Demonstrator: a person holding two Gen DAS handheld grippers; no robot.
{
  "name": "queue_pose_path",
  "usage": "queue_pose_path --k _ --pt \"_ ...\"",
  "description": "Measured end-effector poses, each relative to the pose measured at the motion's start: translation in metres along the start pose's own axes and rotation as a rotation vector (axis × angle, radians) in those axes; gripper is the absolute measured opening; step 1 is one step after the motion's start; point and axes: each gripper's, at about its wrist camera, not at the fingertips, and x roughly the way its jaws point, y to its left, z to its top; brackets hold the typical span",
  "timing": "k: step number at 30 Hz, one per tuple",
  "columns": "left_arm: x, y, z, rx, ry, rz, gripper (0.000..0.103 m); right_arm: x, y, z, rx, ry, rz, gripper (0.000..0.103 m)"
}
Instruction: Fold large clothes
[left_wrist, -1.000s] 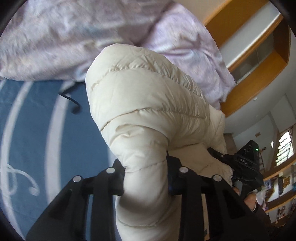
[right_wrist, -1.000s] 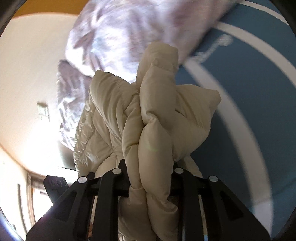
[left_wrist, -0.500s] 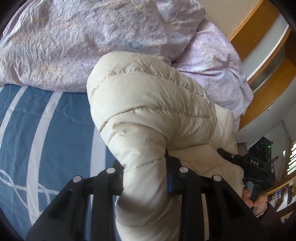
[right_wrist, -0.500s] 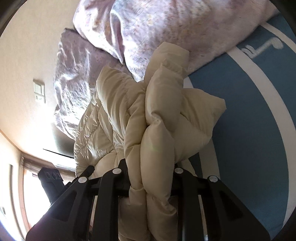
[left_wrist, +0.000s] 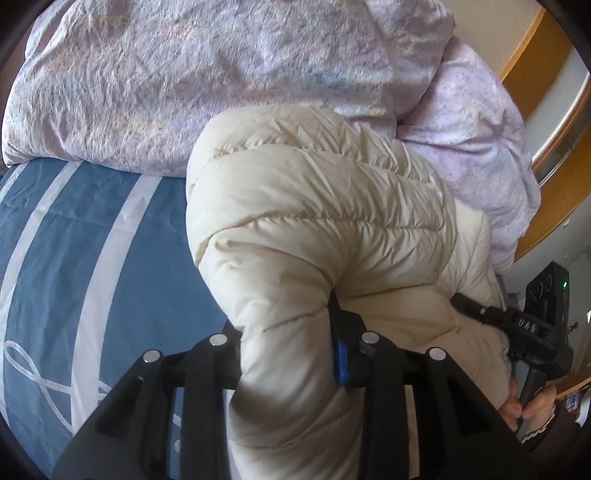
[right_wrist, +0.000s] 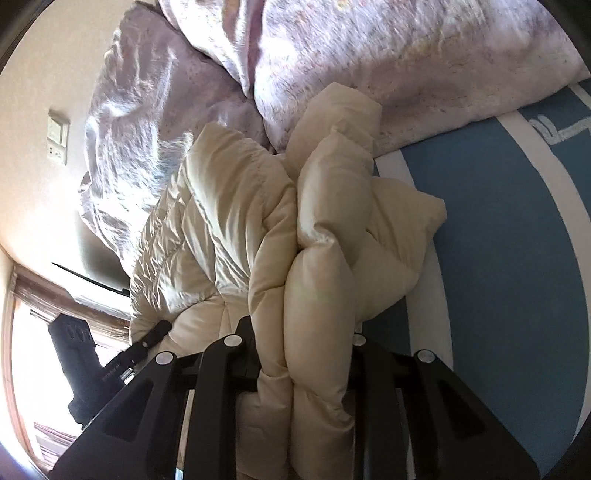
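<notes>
The cream quilted down jacket (left_wrist: 317, 236), a puffy padded garment gathered into thick folds, hangs bunched between the two grippers above the blue bedspread with white stripes (left_wrist: 74, 236), its far end now close against the crumpled lilac duvet (left_wrist: 221, 74) at the head of the bed. The left gripper (left_wrist: 288, 347) is clamped on a rolled section of the jacket; its jaws have just been opening slightly, yet the padded roll still fills the gap and the blue-tipped pad presses into it. The right gripper (right_wrist: 299, 354) is closed on a stacked bundle of several quilted layers (right_wrist: 321, 258), its grip unchanged from a second ago. Compared with the earlier views, both wrist cameras show more of the duvet and less of the ceiling and wall, and the bedspread's stripes sit nearer: the garment has been carried forward and lowered toward the bed. A person's hand (left_wrist: 532, 410) holds the right gripper's handle at the edge of the left view. This suggests the jacket is being brought down for laying out; the easing left grip may precede a release, though folding proper appears not yet begun.
</notes>
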Motion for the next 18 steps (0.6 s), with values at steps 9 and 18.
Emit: queue_pose_path --k 9,18 --pt "-0.019 -0.011 0.0 0.047 -0.046 0.131 0.07 -0.045 0.008 -0.009 -0.126 -0.075 -0.219 0.059" --pt "-0.022 -0.017 0.023 0.101 -0.094 0.244 0.082 -0.088 0.052 0.0 -0.244 -0.264 -0.318 0.059"
